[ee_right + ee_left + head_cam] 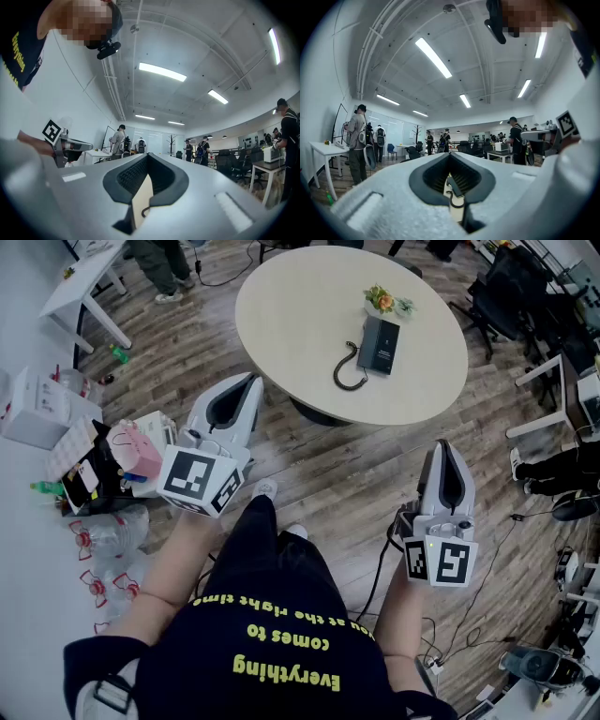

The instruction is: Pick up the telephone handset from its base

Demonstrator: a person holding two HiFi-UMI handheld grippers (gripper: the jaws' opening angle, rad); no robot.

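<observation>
Facing telephone (380,345) on round table (281,306), left gripper (251,381), right gripper (441,448), fingers together, shirt (272,615) reads "Everything comes".

Left gripper (450,155) closed, empty (telephone (453,184) seen beyond)

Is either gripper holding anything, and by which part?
Nothing is held. The left gripper and right gripper both have shut, empty jaws; the telephone lies on the table, apart from both.
</observation>
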